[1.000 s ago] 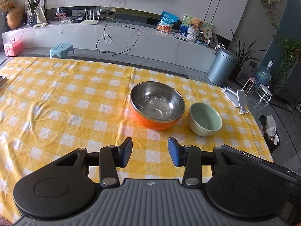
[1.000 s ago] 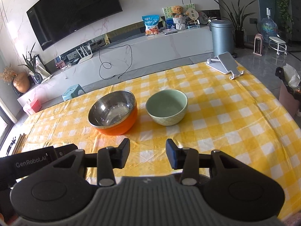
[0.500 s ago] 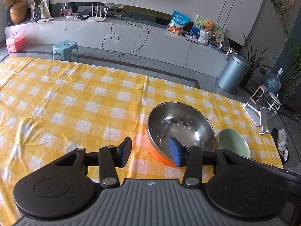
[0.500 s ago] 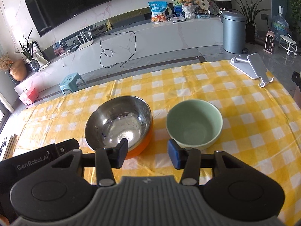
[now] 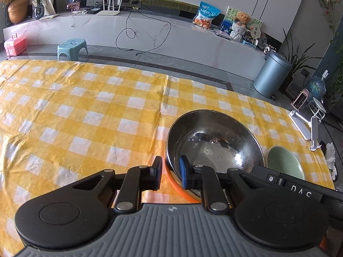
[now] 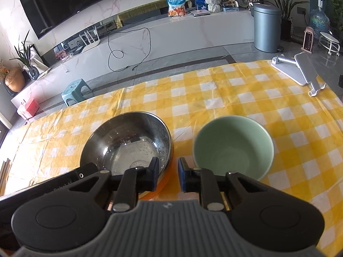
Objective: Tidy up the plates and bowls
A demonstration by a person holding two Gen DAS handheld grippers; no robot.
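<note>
A steel bowl (image 5: pixel 214 141) with an orange outside stands on the yellow checked cloth, and a pale green bowl (image 5: pixel 285 162) stands just to its right. My left gripper (image 5: pixel 170 172) is closing over the steel bowl's near left rim, one pad outside and one inside. In the right wrist view, my right gripper (image 6: pixel 168 172) is closing over the near right rim of the steel bowl (image 6: pixel 126 141), with its outer finger in the gap beside the green bowl (image 6: pixel 233 147). Both bowls are empty and upright.
A white folding phone stand (image 6: pixel 298 72) lies at the table's far right corner. The checked tablecloth (image 5: pixel 85 117) spreads wide to the left of the bowls. Beyond the far edge are a floor, a grey bin (image 6: pixel 267 27) and a small blue stool (image 5: pixel 72 47).
Both grippers came forward and down to the steel bowl. Their jaws went from wide apart to narrow, each now straddling the bowl's rim.
</note>
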